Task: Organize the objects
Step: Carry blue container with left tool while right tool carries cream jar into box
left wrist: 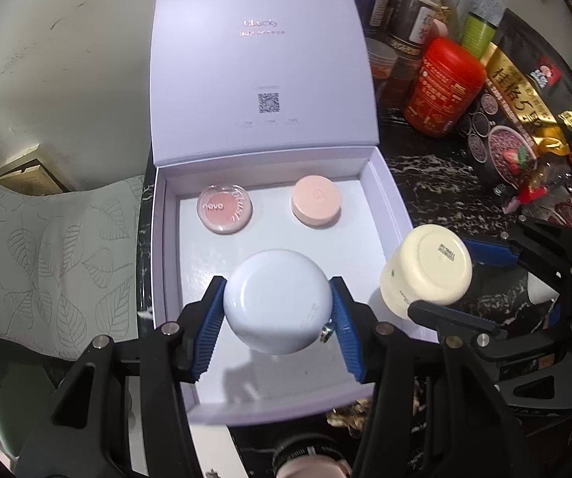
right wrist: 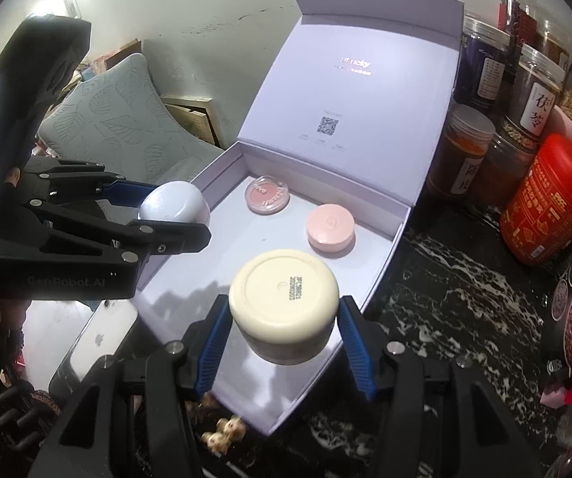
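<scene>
A lavender gift box (left wrist: 389,195) (right wrist: 399,239) lies open on the dark marble counter, lid standing upright. Inside at the back sit a clear blush compact (left wrist: 224,208) (right wrist: 267,194) and a pink round case (left wrist: 316,200) (right wrist: 330,229). My left gripper (left wrist: 277,304) (right wrist: 166,203) is shut on a pale blue round jar (left wrist: 278,298) (right wrist: 175,203), held above the box's front half. Held bottom-up over the box's right rim is a cream jar (right wrist: 284,302) (left wrist: 425,271), with my right gripper (right wrist: 285,320) (left wrist: 449,279) shut on it.
Jars of dried goods (right wrist: 481,71), a red canister (left wrist: 441,83) (right wrist: 549,203) and a black-gold food bag (left wrist: 525,111) crowd the counter right of the box. A leaf-patterned cushion (left wrist: 47,255) (right wrist: 114,127) lies left. A phone (right wrist: 95,342) and small dried bits (right wrist: 222,434) sit near the box's front.
</scene>
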The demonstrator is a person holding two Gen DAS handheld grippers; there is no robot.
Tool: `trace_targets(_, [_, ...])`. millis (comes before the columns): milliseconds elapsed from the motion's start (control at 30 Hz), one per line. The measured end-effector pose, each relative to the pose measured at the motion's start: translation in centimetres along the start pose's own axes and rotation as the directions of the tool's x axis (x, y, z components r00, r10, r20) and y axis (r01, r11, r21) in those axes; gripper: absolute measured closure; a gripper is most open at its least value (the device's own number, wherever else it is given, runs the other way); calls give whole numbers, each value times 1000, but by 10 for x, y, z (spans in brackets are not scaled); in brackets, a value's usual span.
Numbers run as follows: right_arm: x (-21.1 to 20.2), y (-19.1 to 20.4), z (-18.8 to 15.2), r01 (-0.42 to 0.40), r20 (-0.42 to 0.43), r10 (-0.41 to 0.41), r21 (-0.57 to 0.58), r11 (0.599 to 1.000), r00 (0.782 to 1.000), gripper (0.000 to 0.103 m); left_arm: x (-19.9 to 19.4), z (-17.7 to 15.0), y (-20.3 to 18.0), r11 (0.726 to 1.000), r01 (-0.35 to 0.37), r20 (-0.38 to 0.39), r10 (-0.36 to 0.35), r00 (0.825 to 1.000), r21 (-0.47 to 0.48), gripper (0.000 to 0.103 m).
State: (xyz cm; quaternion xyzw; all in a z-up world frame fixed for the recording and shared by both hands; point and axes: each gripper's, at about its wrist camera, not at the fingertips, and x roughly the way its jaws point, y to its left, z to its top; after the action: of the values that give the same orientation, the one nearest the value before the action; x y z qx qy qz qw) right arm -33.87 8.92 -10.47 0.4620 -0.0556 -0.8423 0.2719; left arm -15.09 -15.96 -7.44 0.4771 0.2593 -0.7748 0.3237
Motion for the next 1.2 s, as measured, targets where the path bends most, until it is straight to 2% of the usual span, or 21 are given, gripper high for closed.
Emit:
trace_targets(833, [66, -26, 50, 27, 26, -27, -2, 1000, 999, 48, 59, 45, 33, 998, -54, 37, 53, 998, 15, 53])
trace_targets(1200, [83, -34, 59, 43, 31, -43, 3, 999, 999, 48, 75, 56, 40, 999, -39, 45, 38, 998, 22, 53])
